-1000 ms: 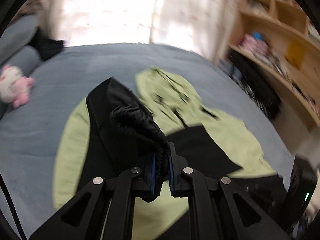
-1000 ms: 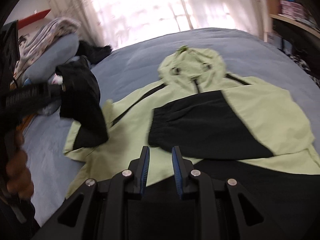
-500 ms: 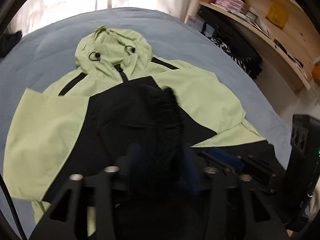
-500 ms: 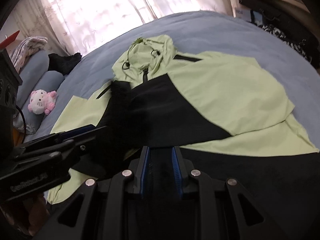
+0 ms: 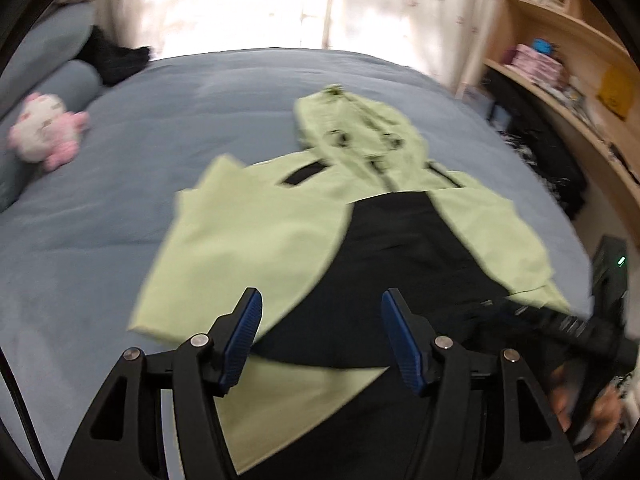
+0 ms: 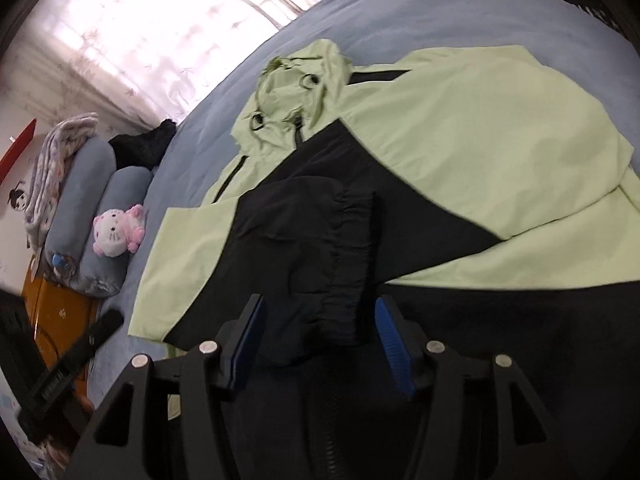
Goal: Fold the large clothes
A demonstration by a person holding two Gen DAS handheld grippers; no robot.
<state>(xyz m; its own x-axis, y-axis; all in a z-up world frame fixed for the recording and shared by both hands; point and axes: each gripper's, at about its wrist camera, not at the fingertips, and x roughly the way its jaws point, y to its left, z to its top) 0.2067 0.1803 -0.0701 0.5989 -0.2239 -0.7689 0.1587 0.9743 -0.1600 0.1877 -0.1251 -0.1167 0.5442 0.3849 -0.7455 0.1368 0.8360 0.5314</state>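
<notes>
One bed (image 5: 120,240) in grey-blue filling most of both views, with a jacket (image 5: 248,240) spread flat across its middle. Lime green and black, that jacket (image 6: 480,140): hood (image 5: 356,132) pointing to the far side toward the bright curtains (image 5: 240,0), front zip running down from it, black panels over chest and hem. Both sleeves folded inward over the chest, green upper halves slanting in from left and right, black lower halves crossing at the centre. Topmost, the left sleeve, ending in a gathered black cuff (image 6: 352,264) near the hem, seen clearly from the right wrist.

Two grey bolsters (image 6: 116,208) at the far left edge, a pink and white plush (image 6: 116,232) leaning against them. Wooden shelves (image 5: 580,60) along the right.

Left gripper (image 5: 322,338) spread wide, blue pads (image 5: 242,340) apart, holding nothing, hanging above the near edge of the folded sleeves. Right gripper (image 6: 316,340) likewise wide apart and empty, cuff showing between its blue pads (image 6: 390,340); contact with the cloth not clear.
</notes>
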